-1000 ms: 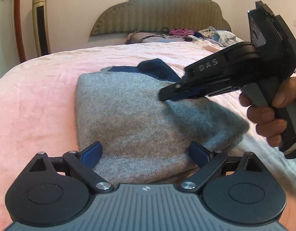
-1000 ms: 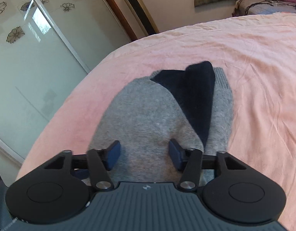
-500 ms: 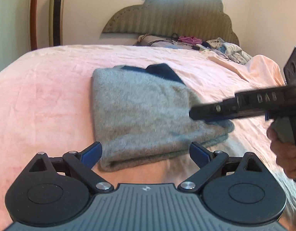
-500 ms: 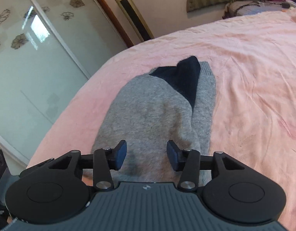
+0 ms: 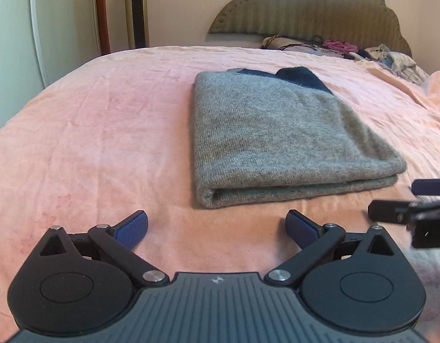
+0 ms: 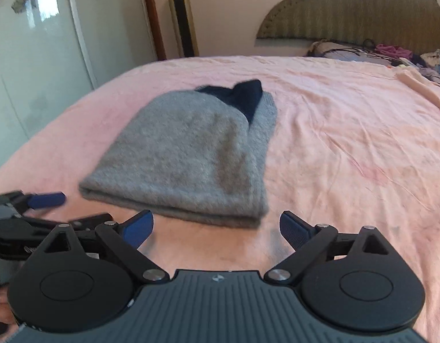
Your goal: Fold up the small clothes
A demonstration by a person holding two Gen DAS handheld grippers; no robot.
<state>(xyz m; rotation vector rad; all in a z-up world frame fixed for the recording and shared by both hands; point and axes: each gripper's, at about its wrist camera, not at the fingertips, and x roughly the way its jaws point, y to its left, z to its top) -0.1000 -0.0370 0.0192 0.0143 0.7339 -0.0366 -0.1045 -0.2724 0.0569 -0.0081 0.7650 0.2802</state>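
at centre frame, a grey knit garment (image 5: 280, 140) is lying folded flat on the pink bedspread (image 5: 105, 131), a navy part (image 5: 300, 78) showing at its far end. the left gripper (image 5: 217, 225) and the right gripper (image 6: 217, 225) are hovering with jaws spread wide, both empty. only the right view is showing a hand (image 6: 2, 308), lower left.

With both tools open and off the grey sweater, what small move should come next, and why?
Probably none on the grey sweater: it lies folded flat on the pink bedspread. With the left tool and right tool open and empty, I would lift both clear.
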